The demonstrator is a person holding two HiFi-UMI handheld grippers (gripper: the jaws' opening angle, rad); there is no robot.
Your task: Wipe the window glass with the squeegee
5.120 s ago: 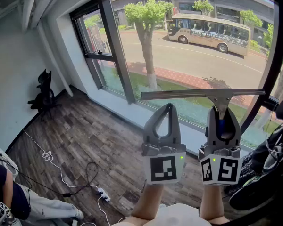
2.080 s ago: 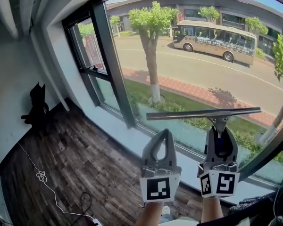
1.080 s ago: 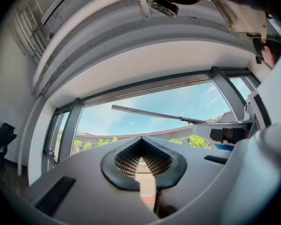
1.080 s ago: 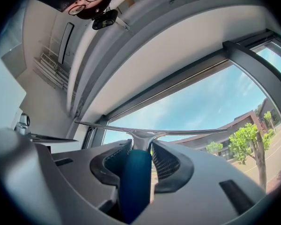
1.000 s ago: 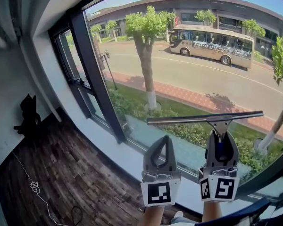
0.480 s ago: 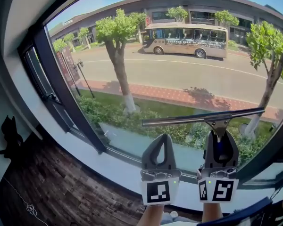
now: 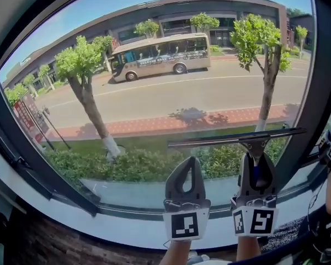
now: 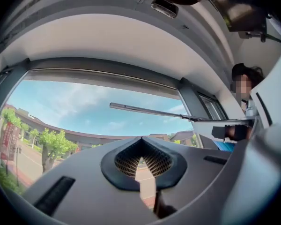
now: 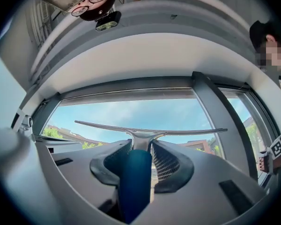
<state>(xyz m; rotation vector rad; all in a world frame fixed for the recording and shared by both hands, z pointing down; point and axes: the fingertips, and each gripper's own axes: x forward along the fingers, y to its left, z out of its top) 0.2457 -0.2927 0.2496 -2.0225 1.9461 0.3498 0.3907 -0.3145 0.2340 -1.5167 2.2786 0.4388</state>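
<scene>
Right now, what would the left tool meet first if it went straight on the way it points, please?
Probably the squeegee blade, which crosses just beyond the shut left tool; should it miss, the window glass. Depth is unclear.

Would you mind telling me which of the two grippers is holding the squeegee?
The right gripper: its jaws clamp the squeegee by its blue handle, whereas the left gripper is shut on nothing.

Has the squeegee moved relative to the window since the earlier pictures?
Yes. The squeegee, held in the right gripper, came forward toward the window frame; its left post now lies farther left.
</scene>
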